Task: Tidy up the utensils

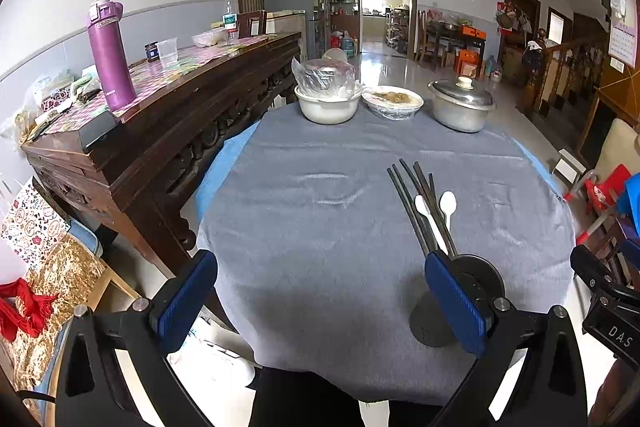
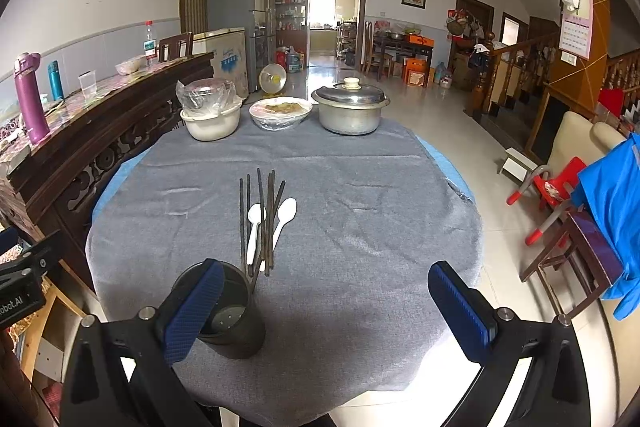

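The left gripper (image 1: 320,303) is hovering with its blue-padded fingers spread wide, gripping nothing. At its 1 o'clock, a black cylindrical plastic utensil holder (image 2: 224,311) is standing on the grey cloth covering the round table (image 2: 360,227). Just beyond the holder, at 12 o'clock, dark thin chopsticks (image 2: 262,219) are lying in a loose bundle, with two white plastic spoons (image 2: 254,231) among them. The right gripper (image 2: 326,311) is also hanging spread, empty, the holder beside its left finger.

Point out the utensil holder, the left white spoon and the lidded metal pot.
utensil holder (image 2: 236,327), right wrist view, on its dark wall.
left white spoon (image 2: 256,214), right wrist view, on its bowl.
lidded metal pot (image 2: 350,119), right wrist view, on its side.
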`<action>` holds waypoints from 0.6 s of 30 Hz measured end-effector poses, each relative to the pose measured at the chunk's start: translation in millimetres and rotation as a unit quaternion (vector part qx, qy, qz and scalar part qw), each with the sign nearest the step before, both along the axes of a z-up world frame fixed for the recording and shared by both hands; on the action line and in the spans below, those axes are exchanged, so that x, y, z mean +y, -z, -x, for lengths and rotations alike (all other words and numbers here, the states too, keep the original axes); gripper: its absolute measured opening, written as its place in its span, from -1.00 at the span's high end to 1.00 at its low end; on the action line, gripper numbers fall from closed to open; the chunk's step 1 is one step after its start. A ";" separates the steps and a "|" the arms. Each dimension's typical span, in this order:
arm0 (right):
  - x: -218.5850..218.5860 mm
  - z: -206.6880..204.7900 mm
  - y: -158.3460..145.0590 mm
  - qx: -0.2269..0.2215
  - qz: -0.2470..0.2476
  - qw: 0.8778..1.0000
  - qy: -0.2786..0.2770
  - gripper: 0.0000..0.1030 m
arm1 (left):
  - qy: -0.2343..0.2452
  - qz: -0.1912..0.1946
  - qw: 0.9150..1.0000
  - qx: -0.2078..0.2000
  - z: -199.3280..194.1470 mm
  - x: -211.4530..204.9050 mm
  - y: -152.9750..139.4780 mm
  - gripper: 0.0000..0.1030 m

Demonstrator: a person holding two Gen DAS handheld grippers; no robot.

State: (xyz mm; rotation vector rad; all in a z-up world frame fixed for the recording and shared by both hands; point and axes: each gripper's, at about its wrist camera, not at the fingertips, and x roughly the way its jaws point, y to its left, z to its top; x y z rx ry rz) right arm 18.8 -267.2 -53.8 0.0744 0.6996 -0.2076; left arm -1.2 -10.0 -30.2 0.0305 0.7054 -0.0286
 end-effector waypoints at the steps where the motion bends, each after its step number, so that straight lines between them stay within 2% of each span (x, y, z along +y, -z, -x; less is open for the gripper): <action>1: -0.1 0.3 -0.4 -0.001 0.000 1.000 0.000 -1.00 | 0.000 0.001 1.000 -0.001 0.1 0.2 -0.4 -0.99; 18: -3.8 3.9 -3.5 -0.004 0.003 1.000 0.004 -1.00 | 0.006 -0.002 1.000 -0.004 -0.6 -4.7 -3.9 -0.99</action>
